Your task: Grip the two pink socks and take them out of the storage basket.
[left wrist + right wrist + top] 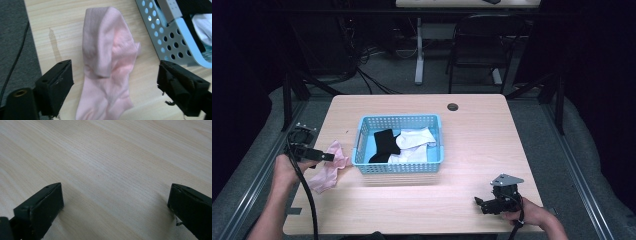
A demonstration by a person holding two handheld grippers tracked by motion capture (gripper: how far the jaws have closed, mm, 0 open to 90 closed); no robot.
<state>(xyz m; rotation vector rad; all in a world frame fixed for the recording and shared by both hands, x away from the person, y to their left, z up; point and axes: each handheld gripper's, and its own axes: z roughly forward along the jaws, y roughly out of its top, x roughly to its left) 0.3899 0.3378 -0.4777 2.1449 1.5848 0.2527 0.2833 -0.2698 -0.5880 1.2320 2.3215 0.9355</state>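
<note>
A pink sock lies crumpled on the wooden table just left of a light blue perforated basket. My left gripper hovers over the sock with its jaws spread wide. The sock lies between them on the table, and the pads do not press on it. Inside the basket lie a black sock and white socks. My right gripper rests open near the table's front right edge, over bare wood.
A round cable hole sits in the tabletop behind the basket. A black chair and a desk leg stand beyond the table. Bare wood spreads between the basket and the right gripper.
</note>
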